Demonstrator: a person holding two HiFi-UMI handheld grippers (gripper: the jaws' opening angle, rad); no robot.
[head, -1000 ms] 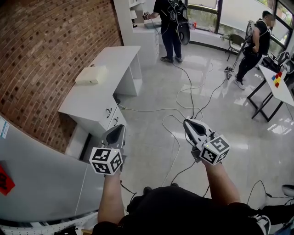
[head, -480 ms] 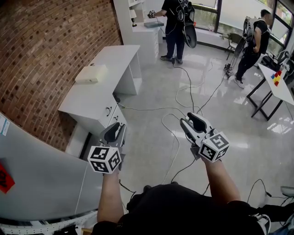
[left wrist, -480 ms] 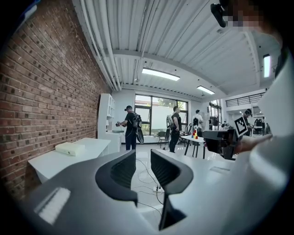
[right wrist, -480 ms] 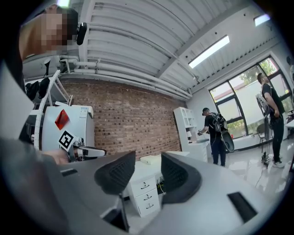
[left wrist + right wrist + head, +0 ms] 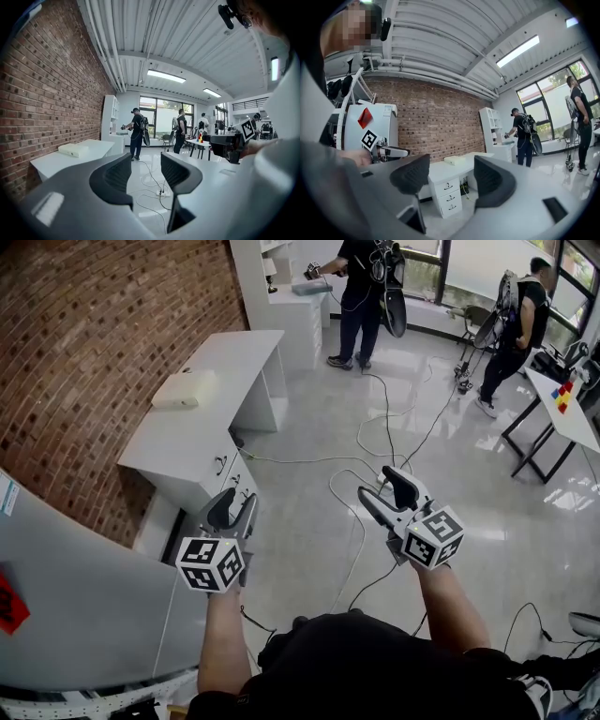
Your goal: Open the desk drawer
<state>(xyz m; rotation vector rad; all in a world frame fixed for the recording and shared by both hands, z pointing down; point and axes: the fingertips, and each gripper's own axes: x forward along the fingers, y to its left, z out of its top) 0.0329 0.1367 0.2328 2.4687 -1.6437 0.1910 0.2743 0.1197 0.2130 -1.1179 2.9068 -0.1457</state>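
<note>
Your left gripper (image 5: 146, 163): the two dark ribbed fingers (image 5: 115, 177) stand released, with a clear gap between them. The jaws have just been opening. Nothing is between them; only the glossy floor and loose cables (image 5: 375, 442) show through the gap, well beyond the tips.

Your right gripper (image 5: 448, 177): released likewise, with the wider gap of the two, and its jaws have also just been opening. They grasp nothing. Through this gap the drawer stack (image 5: 448, 197) shows well beyond the tips.

Both grippers are held out in front of you on bare forearms, marker cubes toward your body. The left is the one on the desk's side and the right is out over open floor. Neither touches any furniture.

The white desk (image 5: 192, 442) stands against the brick wall (image 5: 94, 352). The drawer stack is at the end of the desk nearer to you: three drawers one above another, each with a small dark handle. All three fronts sit flush and shut. A flat white box (image 5: 185, 390) lies on the desktop.

A large white panel (image 5: 84, 596) stands to your left. Two people (image 5: 361, 296) stand at the far end by the windows, well apart from you, and a side table (image 5: 574, 427) holds coloured blocks.
</note>
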